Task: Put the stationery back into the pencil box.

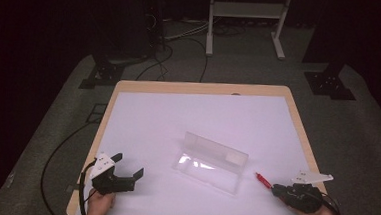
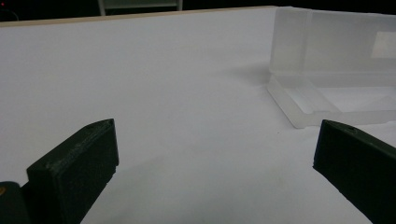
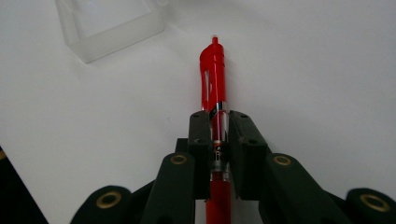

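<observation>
— Looking along the right gripper [image 3: 218,122], what is seen?
— A red pen [image 3: 214,77] is clamped between its jaws, near the clear plastic case [image 1: 210,163].
— And the left gripper [image 1: 127,166]?
— It is held wide open over the white table [image 1: 153,115]; a dark room with cables is seen in the high view.

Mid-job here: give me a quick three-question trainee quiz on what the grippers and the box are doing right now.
1. True or false: the right gripper is shut on the red pen.
2. Which best describes the left gripper? A. shut on the box; B. open, with nothing between its jaws; C. shut on the pen.
3. Fill in: the clear plastic box on the white table sits with its lid ____.

Key:
1. True; the jaws clamp the pen's barrel, its clip end pointing toward the box.
2. B.
3. Open; the lid stands up behind the tray, which holds nothing I can make out.
</observation>
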Demonstrator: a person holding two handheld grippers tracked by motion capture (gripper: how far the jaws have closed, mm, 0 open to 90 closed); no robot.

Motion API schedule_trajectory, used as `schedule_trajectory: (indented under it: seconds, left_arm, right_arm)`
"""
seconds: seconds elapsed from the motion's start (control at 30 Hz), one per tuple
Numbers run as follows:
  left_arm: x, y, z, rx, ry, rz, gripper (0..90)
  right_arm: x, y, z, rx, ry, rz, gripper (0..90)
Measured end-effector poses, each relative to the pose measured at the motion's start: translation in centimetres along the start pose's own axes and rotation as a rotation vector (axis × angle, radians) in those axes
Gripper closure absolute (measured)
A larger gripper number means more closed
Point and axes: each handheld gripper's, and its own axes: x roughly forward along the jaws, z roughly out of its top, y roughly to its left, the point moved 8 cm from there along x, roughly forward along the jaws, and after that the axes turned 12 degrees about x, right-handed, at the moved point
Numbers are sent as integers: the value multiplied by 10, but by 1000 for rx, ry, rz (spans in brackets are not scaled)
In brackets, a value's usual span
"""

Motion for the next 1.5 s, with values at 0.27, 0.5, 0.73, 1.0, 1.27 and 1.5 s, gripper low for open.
schedule_trajectory:
  seconds: [0.27,0.5,0.73,1.0,1.27,1.5]
  left_arm:
    - [0,0,0,-1,0,0,0]
    - [0,0,0,-1,0,1,0]
    - [0,0,0,-1,-1,1,0]
    - [0,0,0,-2,0,-1,0]
    - [0,0,0,-4,-1,-3,0]
    - [0,0,0,-2,0,-3,0]
  right_arm:
    - [-10,8,8,-16,-25,36,789]
    - [-19,20,19,-45,-40,76,789]
    - [-21,36,31,-87,-38,110,789]
    - [-16,52,44,-143,-18,139,789]
    - [-9,66,57,-190,-3,160,789]
    - [-5,76,66,-216,-2,178,789]
